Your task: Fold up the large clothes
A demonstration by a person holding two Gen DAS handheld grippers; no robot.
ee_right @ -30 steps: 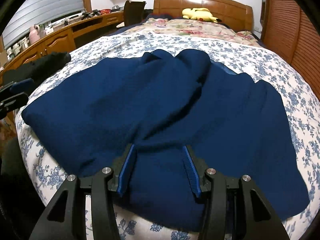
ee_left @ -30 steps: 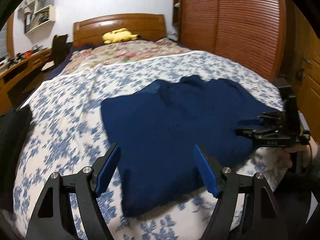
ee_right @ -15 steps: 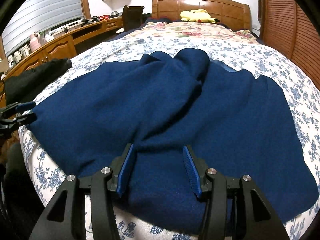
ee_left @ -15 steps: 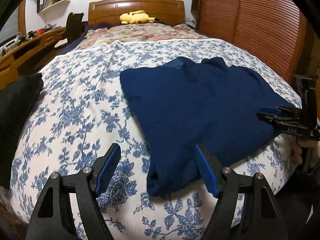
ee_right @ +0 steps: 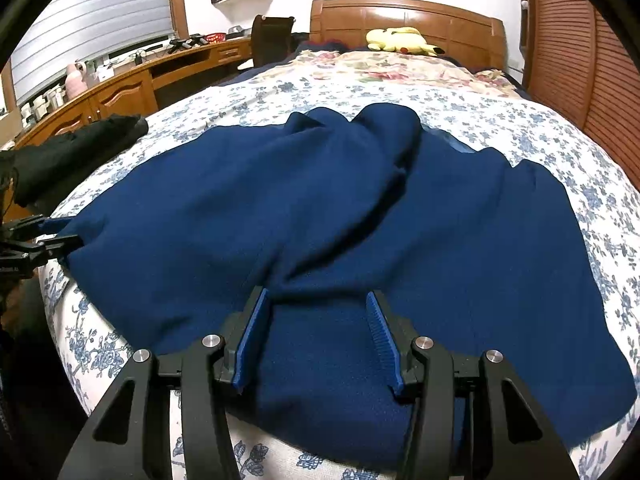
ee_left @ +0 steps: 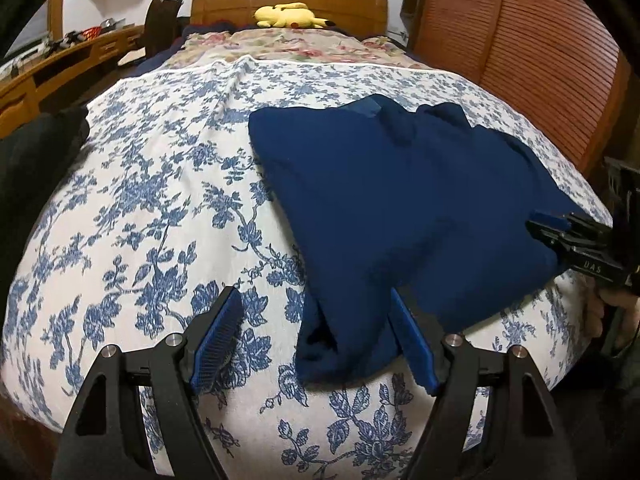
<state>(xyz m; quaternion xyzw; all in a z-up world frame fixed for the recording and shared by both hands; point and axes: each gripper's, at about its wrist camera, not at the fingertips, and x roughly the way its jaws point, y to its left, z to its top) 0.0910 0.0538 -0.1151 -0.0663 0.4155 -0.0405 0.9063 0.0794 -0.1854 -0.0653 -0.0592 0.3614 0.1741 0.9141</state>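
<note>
A bed [ee_left: 132, 208] with a blue-flowered cover fills both views. A dark blue top [ee_left: 400, 208] lies spread near the foot edge of the bed, toward the foot corner on the person's right; its collar points at the headboard and its hem lies along the foot edge. One side looks already turned in over the middle, so the cloth sits in two layers with a raised ridge running from collar to hem.

The left gripper [ee_left: 316, 340] hovers at the top's near left corner. Its jaws stand wide apart, one pad over bare cover and the other just at the hem, and nothing is pinched between them. The right gripper [ee_right: 316, 336] rests low over the middle of the hem. Its jaws are half apart with a band of cloth lying between the pads; whether the pads press on that cloth cannot be told from either view. A hand [ee_left: 604, 312] shows at the right edge of the left view, behind that gripper.

The step in hand looks like taking hold of the hem for the next fold. By my reading, the left claw needs to slide further onto the corner, so both layers sit between its pads, and then close. After that, both claws would lift together and carry the hem toward the collar
</note>
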